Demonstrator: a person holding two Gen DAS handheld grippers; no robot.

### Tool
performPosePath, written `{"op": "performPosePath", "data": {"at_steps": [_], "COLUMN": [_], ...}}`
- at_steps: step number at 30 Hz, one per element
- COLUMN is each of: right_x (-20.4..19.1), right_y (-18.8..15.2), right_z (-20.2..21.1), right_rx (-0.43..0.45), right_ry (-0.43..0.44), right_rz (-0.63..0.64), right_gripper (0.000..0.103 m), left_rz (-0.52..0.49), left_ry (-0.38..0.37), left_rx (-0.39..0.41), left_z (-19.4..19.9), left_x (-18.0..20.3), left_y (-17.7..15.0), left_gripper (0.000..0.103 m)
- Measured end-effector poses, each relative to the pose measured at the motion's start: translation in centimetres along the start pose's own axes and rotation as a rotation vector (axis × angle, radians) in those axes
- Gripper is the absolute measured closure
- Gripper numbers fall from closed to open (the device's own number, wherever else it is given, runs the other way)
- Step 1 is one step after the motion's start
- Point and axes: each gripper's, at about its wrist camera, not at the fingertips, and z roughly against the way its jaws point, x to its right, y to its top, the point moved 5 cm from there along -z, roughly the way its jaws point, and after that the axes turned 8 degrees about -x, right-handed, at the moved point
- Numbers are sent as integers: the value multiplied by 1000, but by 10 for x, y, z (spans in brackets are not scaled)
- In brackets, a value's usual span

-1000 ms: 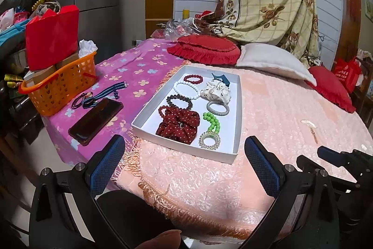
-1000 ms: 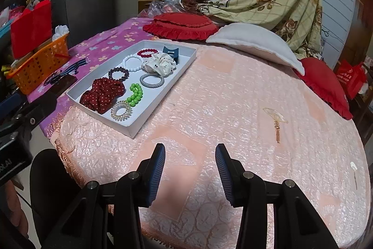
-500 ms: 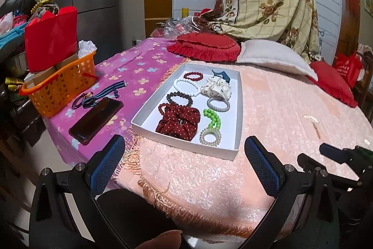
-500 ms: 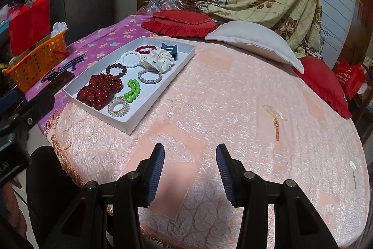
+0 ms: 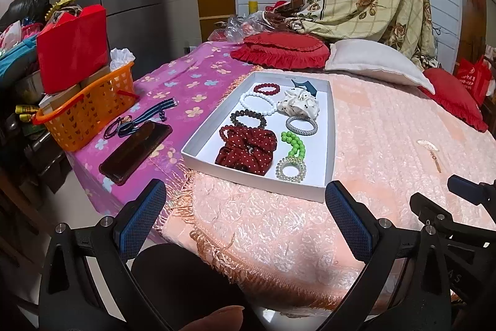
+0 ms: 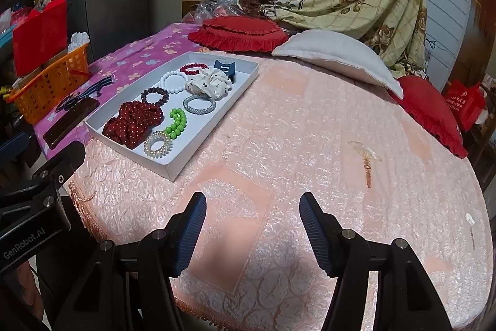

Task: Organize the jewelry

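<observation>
The left gripper (image 5: 245, 213) is held wide and empty, the right gripper (image 6: 252, 225) likewise parted. The white jewelry tray (image 5: 328, 145) is set near the worktop's left edge.

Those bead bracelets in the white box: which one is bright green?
The green bead bracelet, lying beside the dark red dotted scrunchie near the white box's front edge. The other bead bracelets are red, white and dark brown.

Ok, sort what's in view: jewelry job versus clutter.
Job: white tray, red bead bracelet, white bead bracelet, green bead bracelet, red polka-dot scrunchie.
Clutter: phone, orange basket, white pillow, red cushion.
</observation>
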Motion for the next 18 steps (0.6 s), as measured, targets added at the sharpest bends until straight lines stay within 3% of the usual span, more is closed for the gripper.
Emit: {"op": "performPosePath", "data": {"at_steps": [18], "right_x": [5], "right_y": [-1], "right_z": [-2], "right_rx": [-5], "right_ry": [2], "right_rz": [-4], "right_gripper": [43], "left_rz": [5], "left_ry": [-20], "left_rx": [-20], "left_z": [-5], "left_x": [3], "left_y": [-1], "left_gripper": [1]}}
